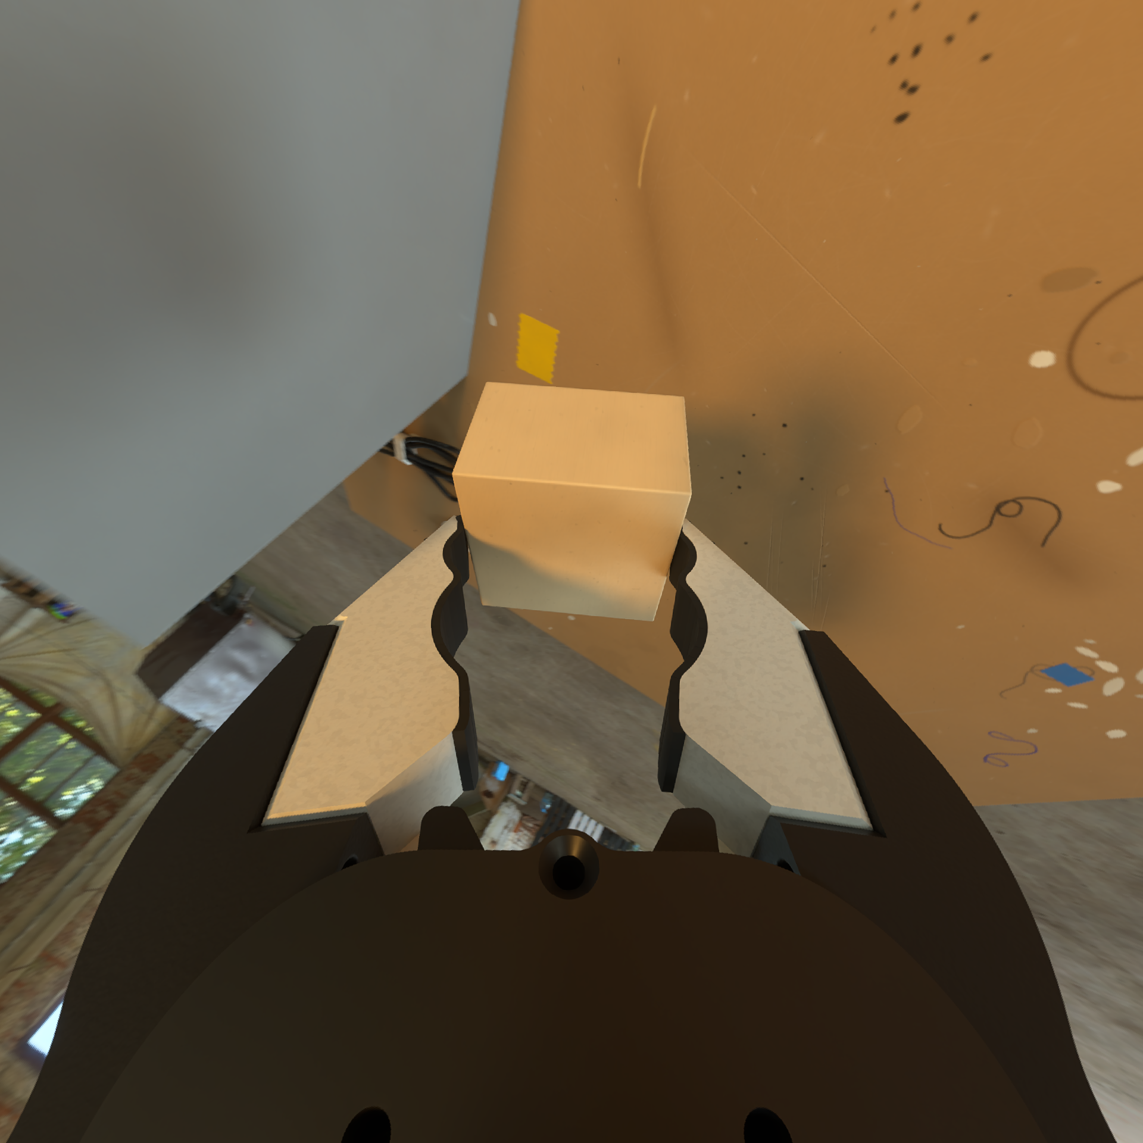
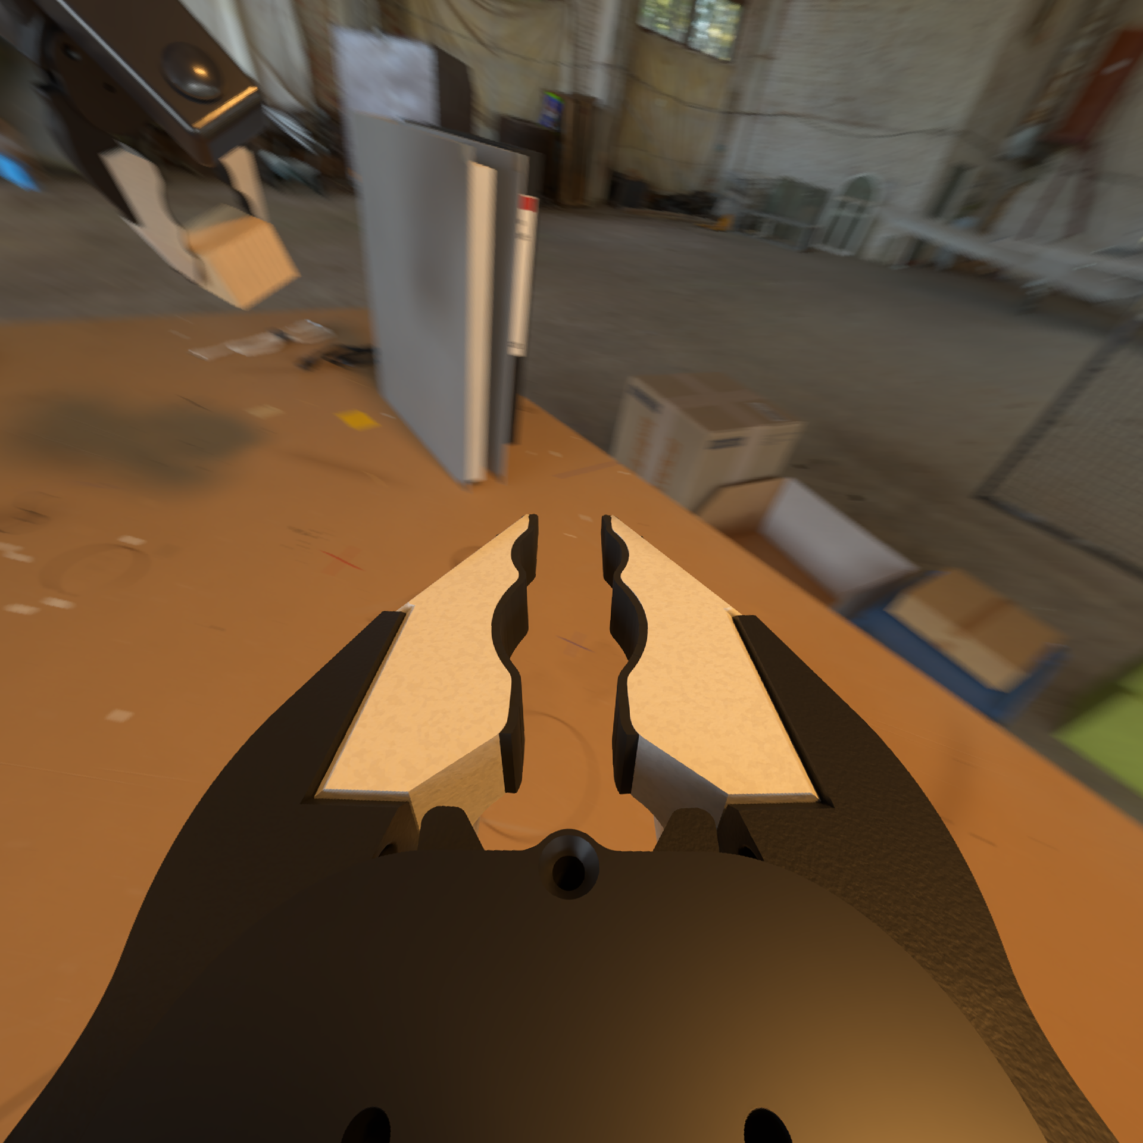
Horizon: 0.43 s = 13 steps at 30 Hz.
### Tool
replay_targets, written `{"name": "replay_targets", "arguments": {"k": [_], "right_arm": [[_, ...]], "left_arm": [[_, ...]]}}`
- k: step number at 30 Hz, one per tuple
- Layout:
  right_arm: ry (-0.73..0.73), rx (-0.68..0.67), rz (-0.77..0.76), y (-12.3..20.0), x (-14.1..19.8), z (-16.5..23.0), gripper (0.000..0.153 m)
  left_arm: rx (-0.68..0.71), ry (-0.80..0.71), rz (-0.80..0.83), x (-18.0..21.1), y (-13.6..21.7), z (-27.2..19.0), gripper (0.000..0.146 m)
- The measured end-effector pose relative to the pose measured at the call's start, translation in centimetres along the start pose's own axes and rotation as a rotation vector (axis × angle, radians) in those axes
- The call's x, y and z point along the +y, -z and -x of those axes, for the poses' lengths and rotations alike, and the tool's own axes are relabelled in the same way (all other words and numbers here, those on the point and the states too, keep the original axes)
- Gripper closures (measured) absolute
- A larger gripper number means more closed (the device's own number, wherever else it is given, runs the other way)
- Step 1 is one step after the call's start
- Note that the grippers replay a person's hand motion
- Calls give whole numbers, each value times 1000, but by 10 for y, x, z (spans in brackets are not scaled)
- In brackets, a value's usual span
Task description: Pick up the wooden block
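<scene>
The wooden block is a pale cube held between the fingertips of my left gripper, which is shut on it. The block hangs in the air above the brown table and casts a shadow on it. In the right wrist view the block and the left gripper show at the upper left, well above the table. My right gripper is empty, its jaws a narrow gap apart, low over the table near its right edge.
A grey upright panel stands on the table beyond the right gripper; it also shows in the left wrist view. A yellow tape patch lies under the block. Cardboard boxes sit on the floor off the table's right edge.
</scene>
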State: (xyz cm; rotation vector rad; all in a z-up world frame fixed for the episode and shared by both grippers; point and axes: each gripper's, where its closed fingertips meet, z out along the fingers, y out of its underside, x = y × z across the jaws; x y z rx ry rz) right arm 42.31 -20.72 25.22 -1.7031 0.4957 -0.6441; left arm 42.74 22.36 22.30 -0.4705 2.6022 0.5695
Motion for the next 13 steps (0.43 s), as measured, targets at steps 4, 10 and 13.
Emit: {"name": "replay_targets", "arguments": {"k": [4, 10, 13], "right_arm": [[-228, -256, -107, -46, -5, 54, 129], [-560, -617, -169, -82, -8, 130, 121], [-682, -731, -239, -76, -25, 148, 113]], "left_arm": [[-69, -55, -36, -15, 68, -5, 80], [-127, -203, -294, -81, 160, -51, 80], [-188, -313, -423, -118, 186, -81, 80]]}}
